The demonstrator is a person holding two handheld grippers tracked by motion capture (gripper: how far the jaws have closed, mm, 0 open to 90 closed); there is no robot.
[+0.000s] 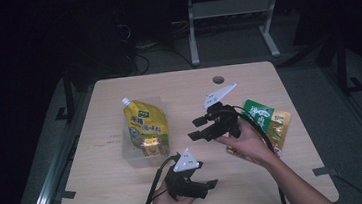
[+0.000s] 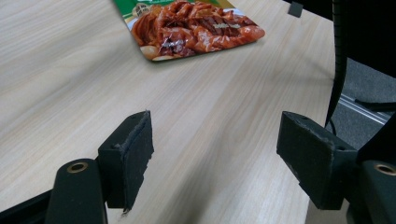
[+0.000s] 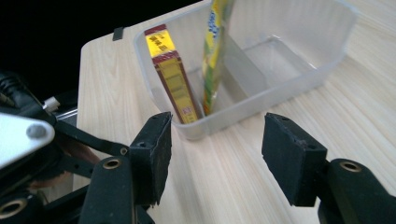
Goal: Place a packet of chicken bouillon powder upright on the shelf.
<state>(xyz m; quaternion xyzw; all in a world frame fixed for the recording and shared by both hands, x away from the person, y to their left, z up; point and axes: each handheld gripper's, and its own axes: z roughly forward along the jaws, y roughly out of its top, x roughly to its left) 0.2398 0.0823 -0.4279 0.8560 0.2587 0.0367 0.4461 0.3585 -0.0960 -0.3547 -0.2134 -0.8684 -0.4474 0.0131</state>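
Over on the left half of the table (image 1: 257,180) sits the clear plastic bin (image 3: 299,79), and my right gripper (image 1: 197,129) is hanging in the air just to the right of it with its jaws pointed that way. The jaws are spread pretty wide and have nothing between them, just bare wood grain and the near wall of the bin beyond the tips. Inside the bin, the yellow spouted pouch (image 1: 145,126) stands on edge, and there's a slim yellow and dark red box (image 3: 172,77) leaning next to it against the bin's end wall. My left gripper (image 1: 206,187) is down near the front edge of the table, jaws wide apart too, gripping nothing, hovering low over the tabletop. Looking along its jaws I can see the green snack packet (image 2: 196,28) lying flat on the wood, well apart from the pads, with the food photo facing up. From above, that packet lies at the right side of the table, partly behind my right hand (image 1: 246,143) and the cable.
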